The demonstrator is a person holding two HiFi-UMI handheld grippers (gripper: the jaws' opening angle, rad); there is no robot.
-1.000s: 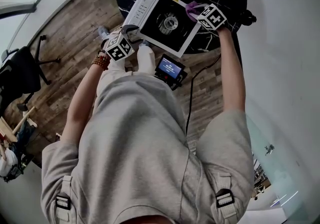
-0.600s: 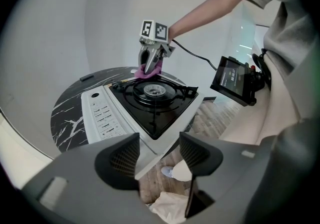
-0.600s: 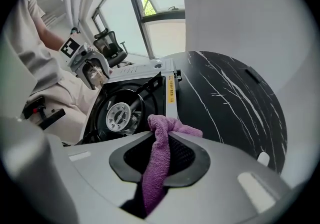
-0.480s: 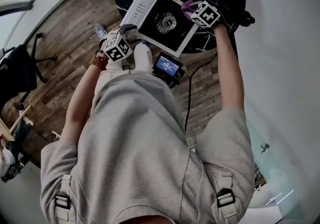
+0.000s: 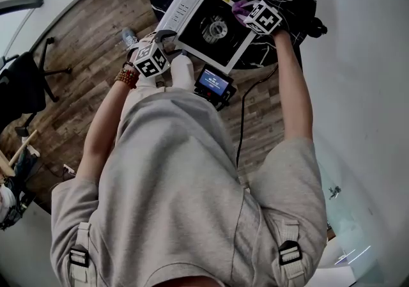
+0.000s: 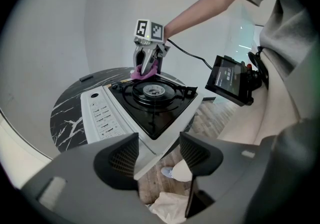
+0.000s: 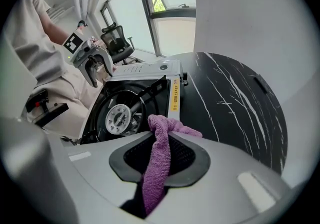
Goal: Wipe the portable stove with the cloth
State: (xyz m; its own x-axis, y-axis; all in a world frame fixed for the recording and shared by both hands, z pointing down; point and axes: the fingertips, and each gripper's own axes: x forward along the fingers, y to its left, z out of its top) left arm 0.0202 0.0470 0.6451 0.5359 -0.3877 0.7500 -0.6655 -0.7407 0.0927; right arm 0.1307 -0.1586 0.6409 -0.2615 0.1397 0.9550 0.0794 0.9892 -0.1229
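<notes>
Left gripper, jaws apart and empty, hovers at the stove's lower-left corner. Right of it, near the frame's top, the right gripper is clamped on the purple cloth at the stove's upper-right edge. The burner lies down-left of the cloth.

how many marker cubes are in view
2. One marker cube sits on the left gripper, by the portable stove's control-panel corner; the other sits on the right gripper, which pinches the purple cloth at the stove's opposite edge. None looks hidden.
</notes>
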